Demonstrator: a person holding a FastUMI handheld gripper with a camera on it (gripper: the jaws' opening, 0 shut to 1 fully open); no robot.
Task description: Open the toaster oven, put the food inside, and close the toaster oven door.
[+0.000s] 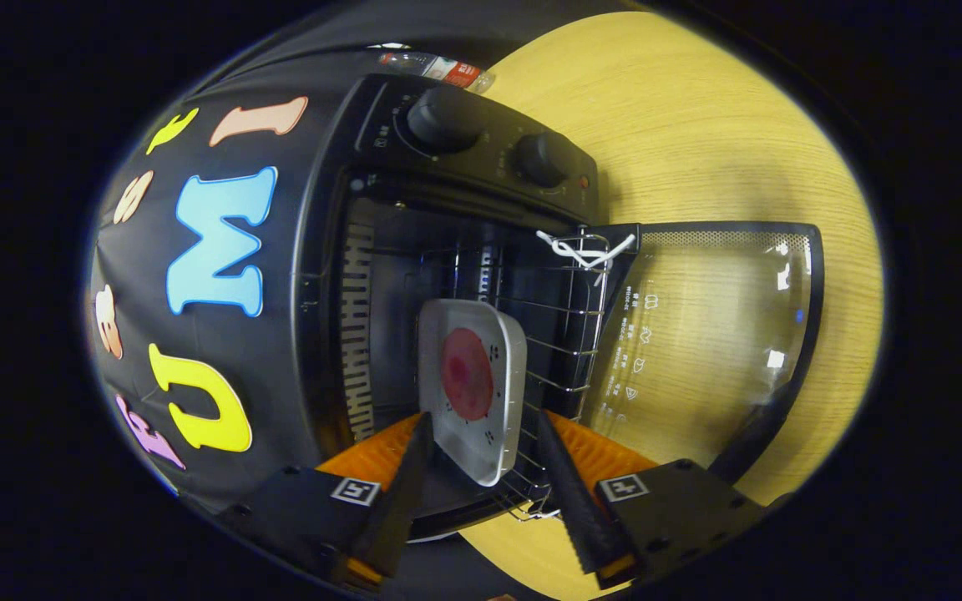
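So the tool point(481, 467) is spread wide, gripping nothing. The plate point(473, 388) with the food point(467, 373) sits on the wire rack point(560, 334) inside the toaster oven point(414, 250), just ahead between the fingers. The door point(715, 334) hangs open off to the side over the worktop point(698, 125), probably next.

The oven point(464, 159) is black, with two black knobs point(445, 119) and a small orange-red lamp point(584, 181). Its open door point(711, 334), on the right, is black-framed clear glass edged with fine dots and printed with white symbols. The rack point(569, 334) is silver wire. A pale grey tray point(510, 367) holds a round red food point(467, 373). The table point(698, 125) is light yellow wood grain.
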